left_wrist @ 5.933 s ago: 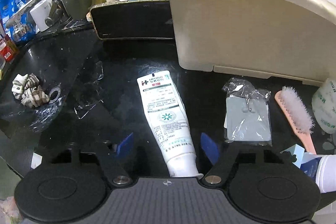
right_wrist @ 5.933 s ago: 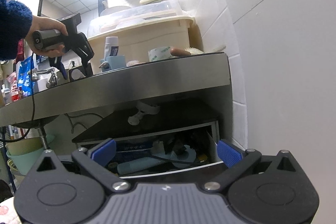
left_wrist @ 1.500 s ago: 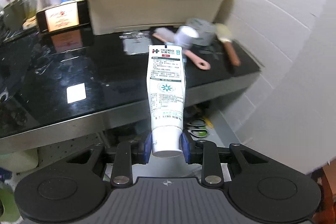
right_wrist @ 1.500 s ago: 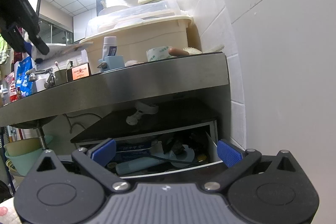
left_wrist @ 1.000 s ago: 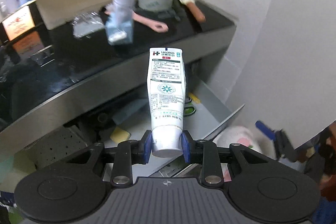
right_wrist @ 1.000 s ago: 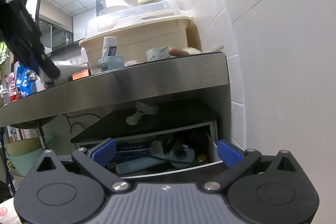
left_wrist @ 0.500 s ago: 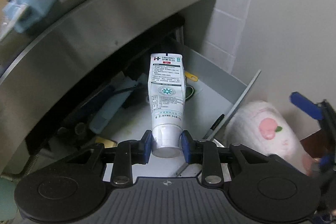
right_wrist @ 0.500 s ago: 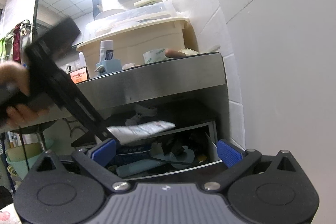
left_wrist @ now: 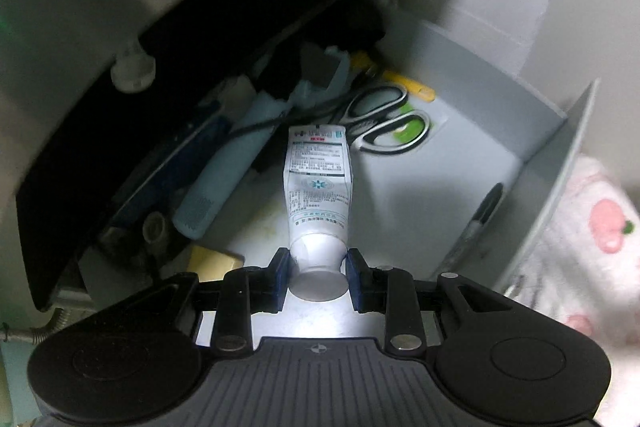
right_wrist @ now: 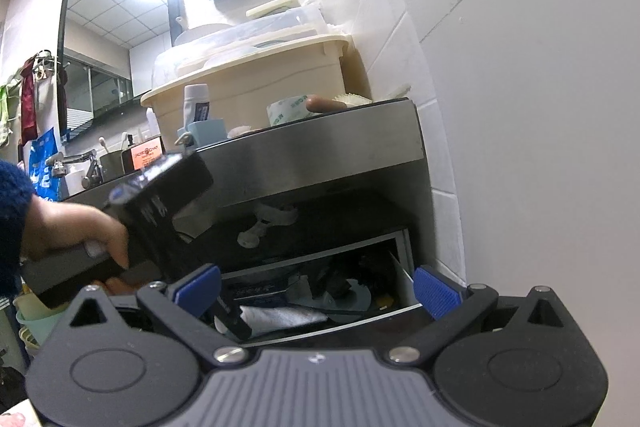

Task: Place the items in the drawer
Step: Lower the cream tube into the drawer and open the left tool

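Down in the left wrist view, the left tool (left_wrist: pixel 317 263) is clamped on the cap end of a white toothpaste tube (left_wrist: pixel 318 183), which points into the open grey drawer (left_wrist: pixel 476 95). Beyond the tube's far end lie scissors (left_wrist: pixel 384 125); a pale blue tube (left_wrist: pixel 224 171) lies to its left.

Seen from the right wrist view, the right tool (right_wrist: pixel 316 287) stands with its blue pads wide apart, nothing between them. A hand (right_wrist: pixel 76 235) holds the left tool low at the drawer (right_wrist: pixel 400 267) beneath the steel-edged surface (right_wrist: pixel 320 155), with the toothpaste tube (right_wrist: pixel 280 315) inside the drawer's front.
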